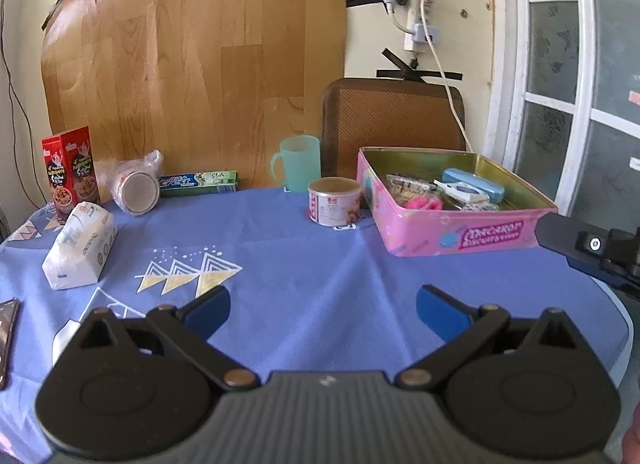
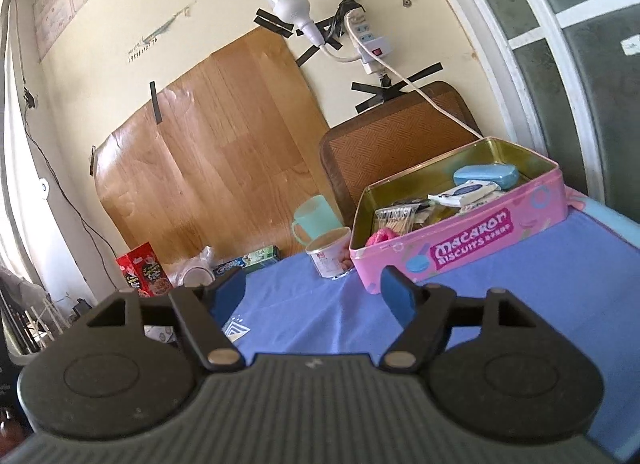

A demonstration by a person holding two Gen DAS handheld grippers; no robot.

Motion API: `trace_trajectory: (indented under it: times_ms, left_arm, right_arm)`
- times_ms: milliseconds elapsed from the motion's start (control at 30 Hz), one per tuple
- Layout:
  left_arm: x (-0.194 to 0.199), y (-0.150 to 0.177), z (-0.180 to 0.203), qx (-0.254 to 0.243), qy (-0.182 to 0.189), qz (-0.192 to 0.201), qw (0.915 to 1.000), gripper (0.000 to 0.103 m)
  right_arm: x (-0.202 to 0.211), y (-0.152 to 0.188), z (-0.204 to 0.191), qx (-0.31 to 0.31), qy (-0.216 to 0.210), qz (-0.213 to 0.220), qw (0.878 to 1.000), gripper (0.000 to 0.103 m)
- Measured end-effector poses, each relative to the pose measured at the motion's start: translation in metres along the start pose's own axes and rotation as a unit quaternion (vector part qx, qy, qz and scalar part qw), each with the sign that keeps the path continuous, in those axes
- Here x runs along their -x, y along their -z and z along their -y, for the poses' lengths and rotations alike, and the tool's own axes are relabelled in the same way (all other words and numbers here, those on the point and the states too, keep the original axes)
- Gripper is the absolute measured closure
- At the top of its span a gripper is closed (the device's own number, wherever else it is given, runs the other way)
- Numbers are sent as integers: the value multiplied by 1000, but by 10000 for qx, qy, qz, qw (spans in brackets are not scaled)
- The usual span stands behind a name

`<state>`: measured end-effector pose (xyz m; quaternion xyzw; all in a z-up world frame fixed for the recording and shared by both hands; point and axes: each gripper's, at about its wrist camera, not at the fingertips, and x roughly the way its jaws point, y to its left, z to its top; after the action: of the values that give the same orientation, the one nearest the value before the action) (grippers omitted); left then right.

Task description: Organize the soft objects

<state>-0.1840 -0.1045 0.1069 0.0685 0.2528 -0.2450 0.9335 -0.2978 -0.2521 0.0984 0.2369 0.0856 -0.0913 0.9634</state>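
Note:
A white soft tissue pack (image 1: 80,250) lies on the blue tablecloth (image 1: 304,264) at the left. A pink macaron tin (image 1: 452,227) stands open at the right, holding a blue case (image 1: 472,183), a white wipes pack (image 1: 460,191), a pink item (image 1: 424,203) and wrapped packets. My left gripper (image 1: 322,310) is open and empty above the cloth's middle. My right gripper (image 2: 314,292) is open and empty, just left of the tin (image 2: 472,242); part of it shows at the left wrist view's right edge (image 1: 592,248).
At the back stand a red cereal box (image 1: 72,171), a bagged stack of cups (image 1: 138,187), a toothpaste box (image 1: 198,183), a green mug (image 1: 298,163) and a small can (image 1: 334,201). A brown chair (image 1: 394,119) is behind the table. A dark object (image 1: 8,340) lies at the left edge.

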Motion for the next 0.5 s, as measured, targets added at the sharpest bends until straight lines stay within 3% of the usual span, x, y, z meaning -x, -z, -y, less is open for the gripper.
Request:
trace_trajectory:
  times_ms: [167, 333, 500]
  left_arm:
    - [14, 3, 13, -33, 10, 82, 10000, 0]
    - [19, 0, 28, -109, 126, 282, 9995, 0]
    - [19, -4, 42, -57, 216, 253, 9994, 0]
  right_arm:
    - [12, 2, 8, 85, -7, 57, 9999, 22]
    - [19, 3, 19, 240, 458, 103, 9986, 17]
    - [29, 0, 38, 116, 582, 182, 9981, 17]
